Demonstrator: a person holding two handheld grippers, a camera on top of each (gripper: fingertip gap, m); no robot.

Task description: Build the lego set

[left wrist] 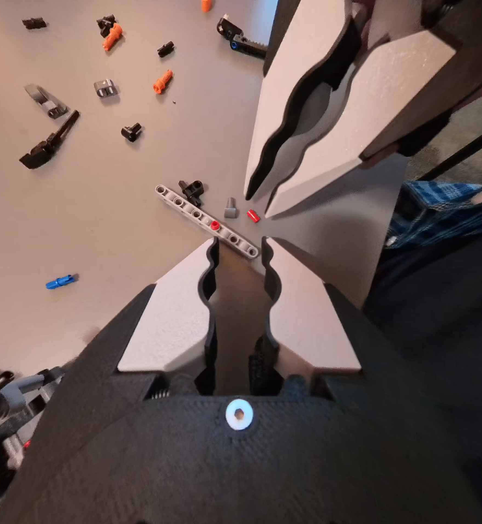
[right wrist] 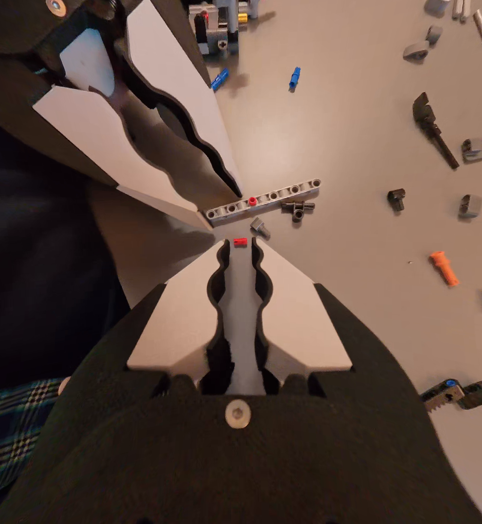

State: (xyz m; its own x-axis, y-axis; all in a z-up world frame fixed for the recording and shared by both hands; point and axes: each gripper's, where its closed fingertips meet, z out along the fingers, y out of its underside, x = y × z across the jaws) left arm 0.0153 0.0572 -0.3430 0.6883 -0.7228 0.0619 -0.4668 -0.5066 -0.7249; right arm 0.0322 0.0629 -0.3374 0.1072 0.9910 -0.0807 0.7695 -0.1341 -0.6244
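The big flat grey worktop (right wrist: 333,119) holds many small toy bricks. The left gripper (left wrist: 239,241) is black with pale grey fingers, and its two fingers are apart with nothing between them. The right gripper (right wrist: 240,241) looks the same, and its fingers are apart too, with nothing held. The two grippers point at each other, tips close. A part-built grey and black lego model (right wrist: 220,28) sits far ahead of the right gripper, past the left gripper. The long light grey plastic beam with round holes (left wrist: 205,221) lies flat just ahead of the left gripper's tips, with a little red peg (left wrist: 214,225) stuck in one middle hole. A black cross-shaped connector piece (left wrist: 193,191) lies just beside the beam. A small dark grey piece (right wrist: 260,226) lies between the beam and the right gripper. A tiny loose red pin (right wrist: 240,241) lies right at the right gripper's tips, in the gap between them.
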